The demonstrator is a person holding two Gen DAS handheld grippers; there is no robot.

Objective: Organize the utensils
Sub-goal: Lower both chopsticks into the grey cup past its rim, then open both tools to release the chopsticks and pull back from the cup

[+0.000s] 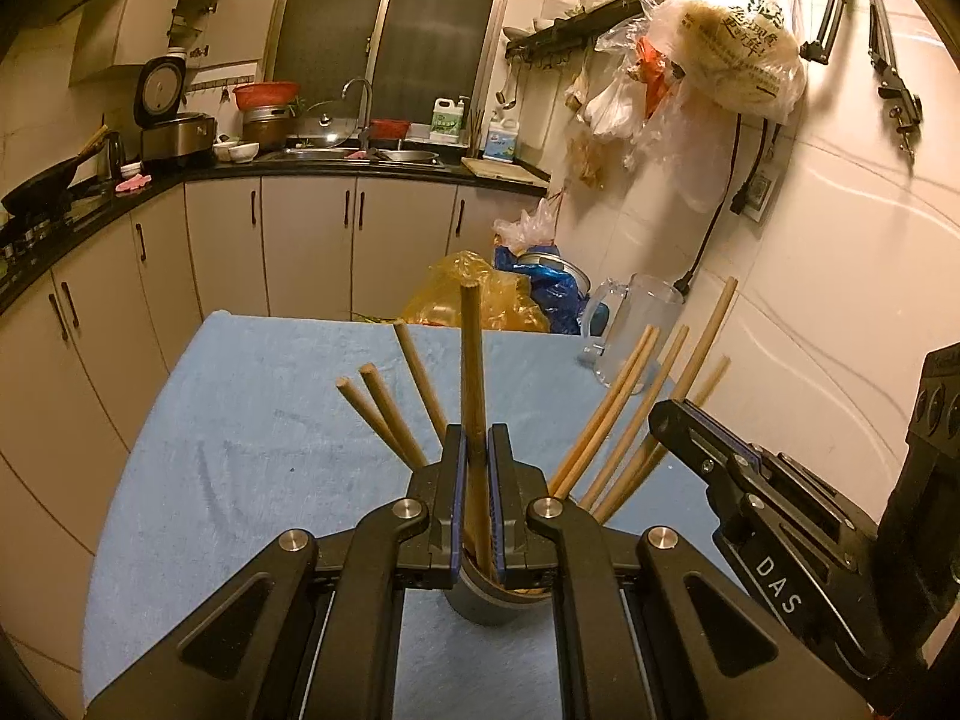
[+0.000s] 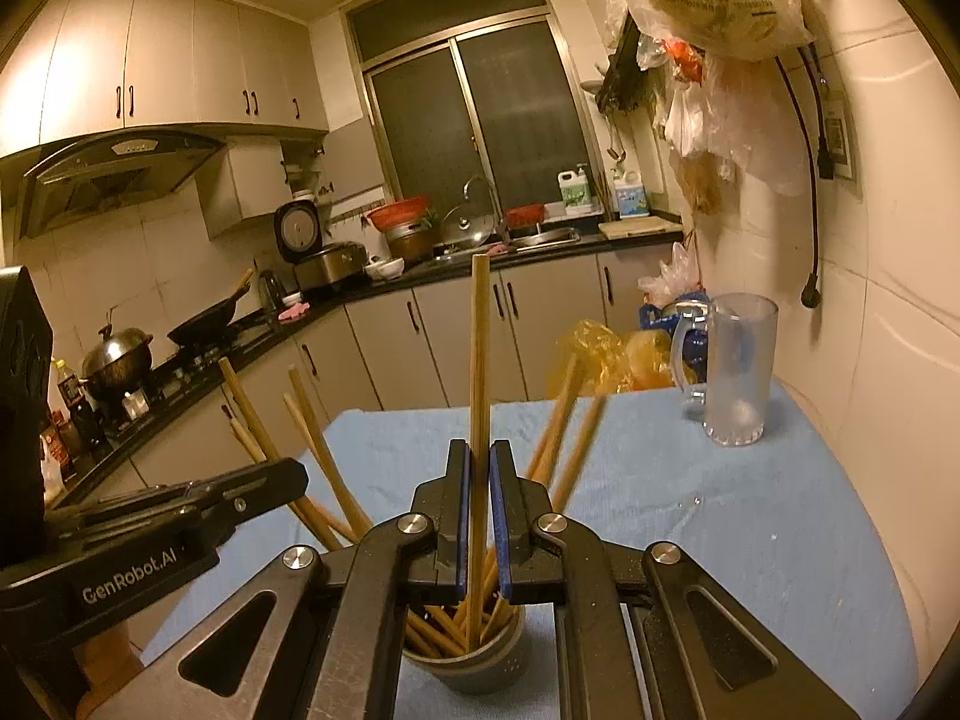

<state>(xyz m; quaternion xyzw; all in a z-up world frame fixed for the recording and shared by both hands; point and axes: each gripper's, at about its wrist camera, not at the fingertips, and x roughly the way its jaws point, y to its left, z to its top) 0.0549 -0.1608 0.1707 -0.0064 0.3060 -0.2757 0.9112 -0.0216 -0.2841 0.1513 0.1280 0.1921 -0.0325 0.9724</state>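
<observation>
A grey holder cup (image 1: 480,603) (image 2: 468,669) stands on the blue cloth (image 1: 252,420) (image 2: 690,510) and holds several wooden chopsticks (image 1: 618,414) (image 2: 318,450) that fan outwards. My left gripper (image 1: 477,450) is shut on one upright chopstick (image 1: 471,360), whose lower end reaches into the cup. My right gripper (image 2: 479,456) is shut on another upright chopstick (image 2: 480,348), its lower end also inside the cup. Both grippers hover just above the cup. The right gripper (image 1: 666,414) shows at the right of the left wrist view, and the left gripper (image 2: 288,471) at the left of the right wrist view.
A frosted glass mug (image 1: 630,324) (image 2: 735,372) stands at the table's far right, near the tiled wall. Yellow and blue plastic bags (image 1: 480,294) (image 2: 606,354) lie beyond the far edge. Kitchen cabinets (image 1: 120,276) and the stove counter run along the left.
</observation>
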